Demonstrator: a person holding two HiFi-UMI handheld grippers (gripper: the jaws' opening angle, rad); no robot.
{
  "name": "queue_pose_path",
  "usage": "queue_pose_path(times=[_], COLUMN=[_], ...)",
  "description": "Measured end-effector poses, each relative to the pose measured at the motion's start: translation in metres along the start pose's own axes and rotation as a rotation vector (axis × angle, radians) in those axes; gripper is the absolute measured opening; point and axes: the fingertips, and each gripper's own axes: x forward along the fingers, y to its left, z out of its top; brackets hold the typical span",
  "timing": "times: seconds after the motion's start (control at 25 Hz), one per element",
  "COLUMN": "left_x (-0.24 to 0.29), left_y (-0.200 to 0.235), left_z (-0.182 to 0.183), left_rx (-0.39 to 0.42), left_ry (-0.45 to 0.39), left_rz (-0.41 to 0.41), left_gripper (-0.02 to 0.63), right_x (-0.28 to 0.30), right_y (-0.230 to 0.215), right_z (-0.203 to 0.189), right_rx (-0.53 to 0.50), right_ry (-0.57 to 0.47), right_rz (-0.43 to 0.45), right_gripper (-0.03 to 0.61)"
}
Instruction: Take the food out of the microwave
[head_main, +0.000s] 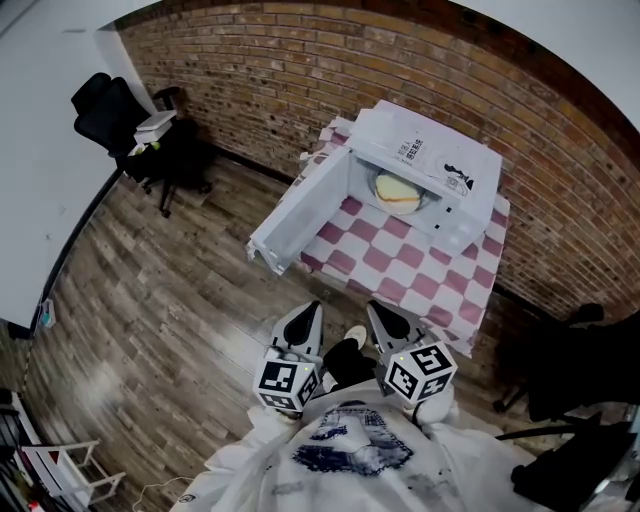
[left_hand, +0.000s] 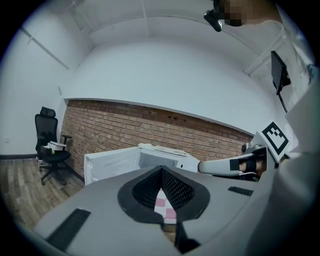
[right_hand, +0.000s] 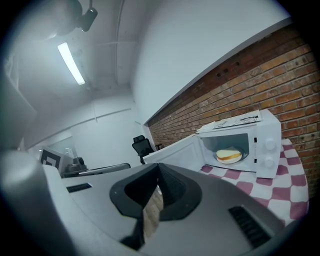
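A white microwave (head_main: 425, 165) stands on a table with a pink-and-white checked cloth (head_main: 395, 272). Its door (head_main: 300, 215) is swung wide open to the left. Inside lies the food (head_main: 398, 190), a pale sandwich-like bun on a plate, also plain in the right gripper view as the food (right_hand: 229, 155). Both grippers hang low in front of my body, well short of the table. My left gripper (head_main: 312, 310) and my right gripper (head_main: 376, 310) are shut with nothing in them. The left gripper view has its own jaws (left_hand: 161, 171) shut, pointing at the microwave (left_hand: 165, 156).
A brick wall (head_main: 300, 70) runs behind the table. A black office chair (head_main: 120, 120) stands at the far left, and another dark chair (head_main: 575, 370) sits to the right of the table. Wooden floor (head_main: 170, 300) lies between me and the open door.
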Motion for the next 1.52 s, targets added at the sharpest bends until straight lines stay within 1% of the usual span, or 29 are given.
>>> queue_pose_path(times=[0.12, 0.36, 0.52, 0.64, 0.92, 1.28, 1.52], left_x=[0.006, 0.029, 0.050, 0.070, 0.131, 0.211, 0.261], left_y=[0.006, 0.011, 0.011, 0.012, 0.012, 0.006, 0.002], left_z=[0.003, 0.001, 0.002, 0.005, 0.005, 0.012, 0.011], left_rx=[0.008, 0.007, -0.002, 0.009, 0.030, 0.038, 0.036], left_ry=[0.005, 0.026, 0.032, 0.038, 0.092, 0.152, 0.193], left_rz=[-0.004, -0.034, -0.076, -0.112, -0.193, -0.287, -0.335], left_gripper=[0.008, 0.008, 0.008, 0.008, 0.008, 0.008, 0.008], right_x=[0.009, 0.025, 0.038, 0.048, 0.070, 0.092, 0.107], right_y=[0.000, -0.018, -0.032, -0.045, -0.096, -0.159, -0.200], right_z=[0.001, 0.006, 0.008, 0.015, 0.034, 0.062, 0.079], right_rx=[0.009, 0.023, 0.039, 0.048, 0.087, 0.138, 0.159], right_ry=[0.001, 0.001, 0.007, -0.004, -0.042, -0.085, -0.106], right_rz=[0.006, -0.023, -0.044, -0.067, -0.149, -0.239, -0.276], right_gripper=[0.014, 0.015, 0.014, 0.015, 0.015, 0.015, 0.015])
